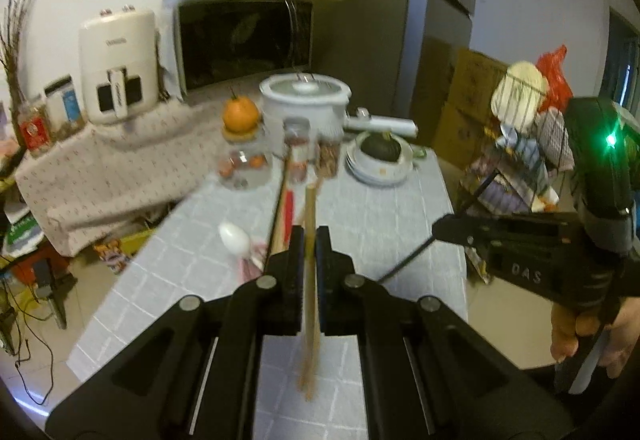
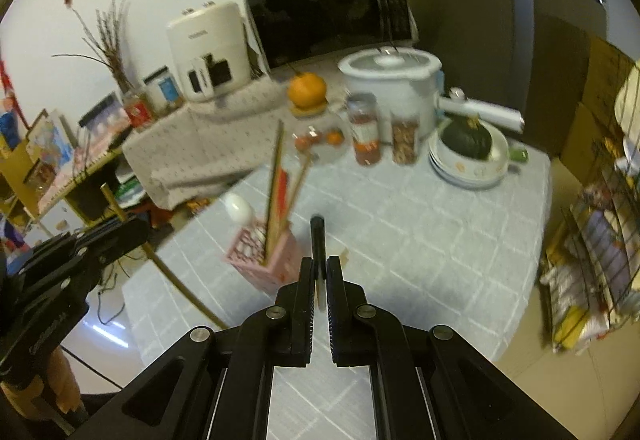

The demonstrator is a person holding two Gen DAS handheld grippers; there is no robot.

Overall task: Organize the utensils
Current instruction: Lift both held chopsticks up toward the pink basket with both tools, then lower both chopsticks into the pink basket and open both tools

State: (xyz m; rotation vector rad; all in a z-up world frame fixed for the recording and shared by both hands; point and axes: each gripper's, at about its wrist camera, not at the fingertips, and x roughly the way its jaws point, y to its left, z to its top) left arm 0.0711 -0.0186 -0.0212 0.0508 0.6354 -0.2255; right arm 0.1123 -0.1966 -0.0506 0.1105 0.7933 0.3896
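Now, going from left to right, I see in the right wrist view my left claw (image 2: 132, 230) at the far left, beyond the counter (image 2: 440, 240) edge, and it is clenched on a pair of wooden chopsticks (image 2: 116, 209). In the left wrist view these chopsticks (image 1: 310, 280) pass between the two pads, which press on them from both sides. Next to the right, near the left edge of the counter, stands the pink utensil holder (image 2: 264, 260). It already contains a white spoon (image 2: 239, 209), more chopsticks and one red utensil (image 2: 282, 183), all leaning a little. Just right of the holder is my right claw (image 2: 319, 272), above the counter. It is grasping a thin black utensil (image 2: 318, 240) between its pads, which points forward; I cannot tell what kind it is. Far behind stand the jars (image 2: 365, 131), a white pot (image 2: 390, 79) and a stack of plates (image 2: 472, 167) with a dark green pumpkin (image 2: 466, 137) on top.
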